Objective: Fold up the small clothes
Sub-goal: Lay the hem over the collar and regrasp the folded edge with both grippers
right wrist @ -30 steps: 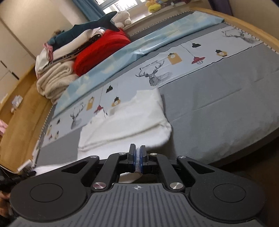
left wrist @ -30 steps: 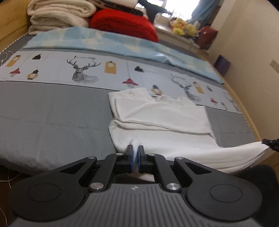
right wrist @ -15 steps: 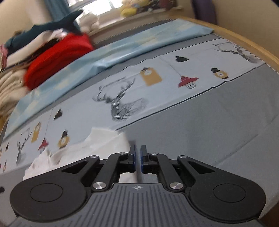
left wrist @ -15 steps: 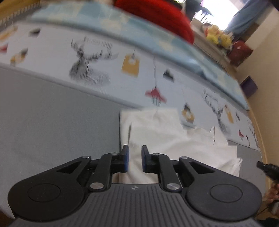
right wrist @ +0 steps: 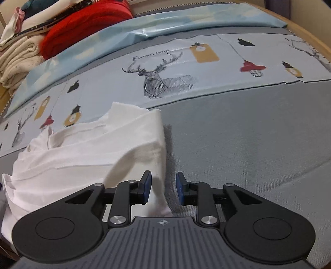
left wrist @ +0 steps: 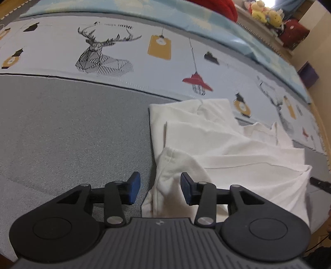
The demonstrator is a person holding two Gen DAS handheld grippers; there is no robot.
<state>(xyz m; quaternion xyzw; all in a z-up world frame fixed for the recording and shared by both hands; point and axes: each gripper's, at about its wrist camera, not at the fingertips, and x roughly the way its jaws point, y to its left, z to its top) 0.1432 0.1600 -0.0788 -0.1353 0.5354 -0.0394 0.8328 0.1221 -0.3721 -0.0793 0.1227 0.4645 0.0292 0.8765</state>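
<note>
A white garment (left wrist: 227, 149) lies folded in layers on the grey bed cover, its lower part brought up over the upper part. In the left wrist view my left gripper (left wrist: 160, 189) hovers over the fold's near left corner; its jaws are opening, the cloth sits between the blue pads without being pressed. In the right wrist view the same white garment (right wrist: 86, 149) fills the left half. My right gripper (right wrist: 163, 190) is above its right corner, jaws opening, a slack flap of cloth between the pads and loose.
The bed cover has a grey band (left wrist: 62, 128) and a pale printed strip with deer (right wrist: 161, 80) and lamps. A red blanket (right wrist: 86, 24) and cream folded bedding (right wrist: 18, 60) are stacked at the head. Soft toys (left wrist: 262, 12) sit by the window. Wooden bed edge (right wrist: 310, 39) at right.
Both grippers carried the garment's lower hem away from the near bed edge and down onto its upper part, then went from shut on the hem to open. The cloth now lies doubled.
</note>
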